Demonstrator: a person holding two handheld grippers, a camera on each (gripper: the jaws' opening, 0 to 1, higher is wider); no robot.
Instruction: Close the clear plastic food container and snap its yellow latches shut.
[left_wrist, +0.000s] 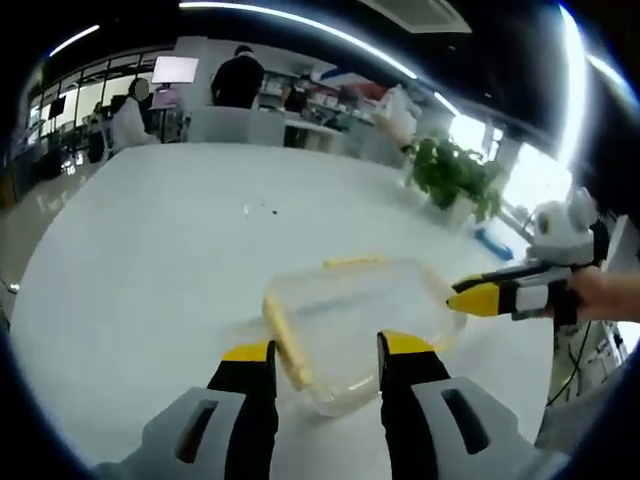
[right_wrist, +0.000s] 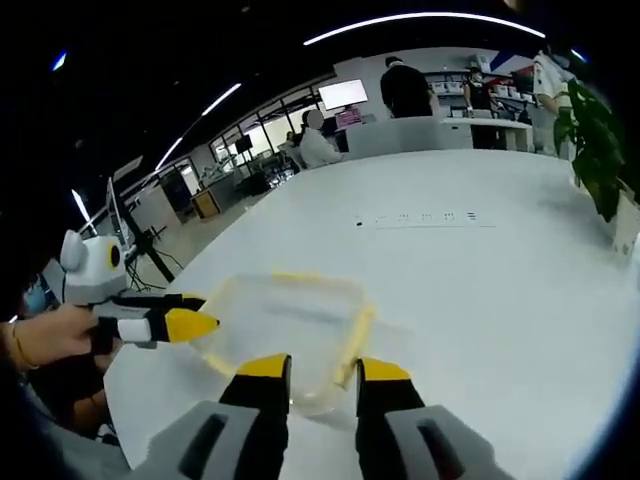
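Both tools, left tool (left_wrist: 325, 352) and right tool (right_wrist: 322, 368), stand open beside the container (left_wrist: 355, 315); each should press a yellow latch (left_wrist: 285, 340) squarely down.

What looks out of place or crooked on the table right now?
Nothing stands out. The clear container sits flat on the white table, lid on, with no spill around it. Both sets of tongs, left and right, are at its edges. I can't tell whether its yellow latches are snapped.
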